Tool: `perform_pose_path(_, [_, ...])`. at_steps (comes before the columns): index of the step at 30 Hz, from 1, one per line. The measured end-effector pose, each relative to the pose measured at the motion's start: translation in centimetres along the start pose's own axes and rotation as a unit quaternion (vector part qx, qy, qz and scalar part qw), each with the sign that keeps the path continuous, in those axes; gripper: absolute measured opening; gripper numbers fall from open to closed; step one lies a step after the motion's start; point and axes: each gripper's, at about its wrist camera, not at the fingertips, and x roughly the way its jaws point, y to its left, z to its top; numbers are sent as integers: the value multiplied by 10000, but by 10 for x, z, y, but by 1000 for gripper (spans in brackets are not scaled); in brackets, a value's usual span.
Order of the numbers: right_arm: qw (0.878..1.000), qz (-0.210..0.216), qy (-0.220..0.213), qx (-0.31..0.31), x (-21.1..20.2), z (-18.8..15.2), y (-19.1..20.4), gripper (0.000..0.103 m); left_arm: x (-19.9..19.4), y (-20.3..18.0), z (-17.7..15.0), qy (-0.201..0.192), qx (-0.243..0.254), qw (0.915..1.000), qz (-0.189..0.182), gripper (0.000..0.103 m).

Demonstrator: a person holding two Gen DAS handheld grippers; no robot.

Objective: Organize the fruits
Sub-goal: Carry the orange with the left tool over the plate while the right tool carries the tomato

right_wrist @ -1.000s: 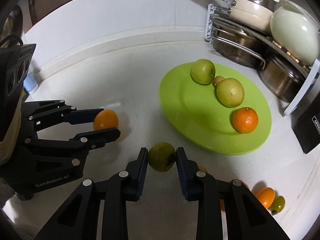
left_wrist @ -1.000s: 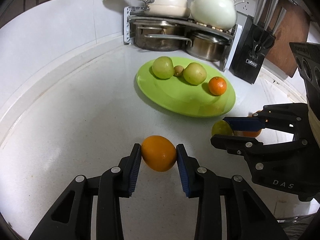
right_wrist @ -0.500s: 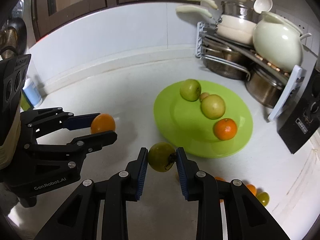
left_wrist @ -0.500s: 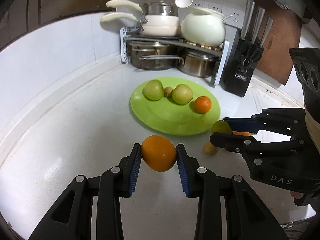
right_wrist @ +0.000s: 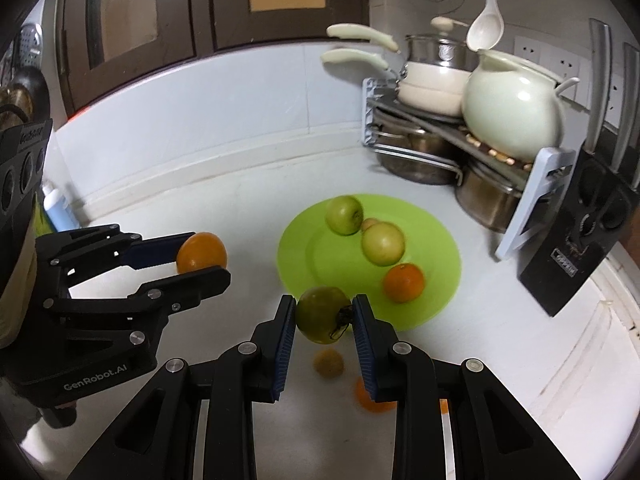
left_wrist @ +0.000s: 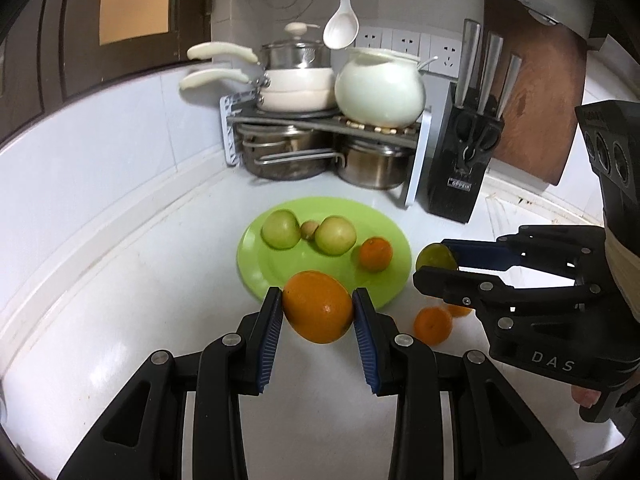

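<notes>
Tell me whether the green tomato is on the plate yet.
Not yet. The green tomato is clamped in the right gripper, held above the counter just short of the green plate.

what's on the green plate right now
The green plate holds two green apples, a small brown fruit between them, and an orange. The held orange hides part of its near rim.

Scene evenly lit from above, moderately bright; glare seen on white countertop (left_wrist: 120, 320) and steel pots (left_wrist: 372, 160); soft shadows cast under green plate (right_wrist: 440, 240); strong fisheye bending and dark vignette noted at edges; motion blur seen on plated fruit and loose oranges (right_wrist: 372, 396) in right wrist view.
</notes>
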Motion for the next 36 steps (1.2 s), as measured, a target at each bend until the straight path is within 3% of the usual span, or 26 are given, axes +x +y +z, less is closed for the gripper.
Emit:
perform_pose_path(18, [9998,-72,-149,95,7,36,-30,30,22,-11,44,-81,113,9997,182,35])
perform_pose_path(36, [9989,-75,389,249,73,47,-73,30,95,-11,54,541,-27,9985,97,35])
